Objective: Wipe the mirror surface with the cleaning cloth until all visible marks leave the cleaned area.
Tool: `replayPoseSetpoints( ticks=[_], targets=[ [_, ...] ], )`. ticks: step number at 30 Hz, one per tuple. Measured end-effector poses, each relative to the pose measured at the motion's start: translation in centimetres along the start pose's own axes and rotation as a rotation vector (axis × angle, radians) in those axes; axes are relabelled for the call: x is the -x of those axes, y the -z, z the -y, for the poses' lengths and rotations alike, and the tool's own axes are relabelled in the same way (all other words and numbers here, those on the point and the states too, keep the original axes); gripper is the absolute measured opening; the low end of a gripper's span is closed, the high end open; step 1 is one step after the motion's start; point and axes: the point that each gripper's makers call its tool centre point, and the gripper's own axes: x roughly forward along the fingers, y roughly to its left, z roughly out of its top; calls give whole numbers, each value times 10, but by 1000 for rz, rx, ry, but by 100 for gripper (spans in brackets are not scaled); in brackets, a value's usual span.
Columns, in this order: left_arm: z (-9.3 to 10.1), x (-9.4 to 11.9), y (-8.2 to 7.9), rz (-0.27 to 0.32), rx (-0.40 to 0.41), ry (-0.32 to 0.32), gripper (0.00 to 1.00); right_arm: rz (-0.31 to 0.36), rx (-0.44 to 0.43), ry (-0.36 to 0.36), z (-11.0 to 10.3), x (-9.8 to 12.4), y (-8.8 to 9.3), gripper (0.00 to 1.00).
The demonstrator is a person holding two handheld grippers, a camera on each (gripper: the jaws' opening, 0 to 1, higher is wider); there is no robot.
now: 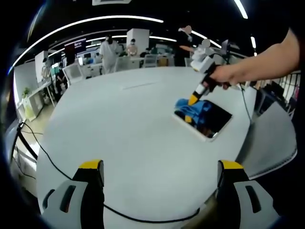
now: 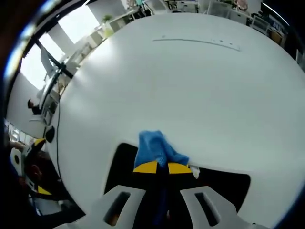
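We pinch the blue cleaning cloth (image 2: 155, 147) in our right gripper (image 2: 162, 168), pressing it onto the mirror (image 1: 212, 121) to wipe; our left gripper (image 1: 161, 171) hangs back, jaws spread and empty.

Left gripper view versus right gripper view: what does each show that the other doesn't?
Left gripper view alone: the left gripper, jaws apart and empty, a black cable on the table, and the hand holding the right gripper. Right gripper view alone: the jaw tips closed on the cloth up close. Both: blue cloth on the mirror.
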Motion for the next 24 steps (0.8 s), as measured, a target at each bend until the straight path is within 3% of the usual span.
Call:
replayPoseSetpoints(
  ticks=[8,24],
  targets=[
    [3,-3,-4,8,-3,1,100,23,18,11,-5,3,6,0],
    [19,-10,-3,5,-24,11,100,35,19,-31,-17,12,36,0]
  ],
)
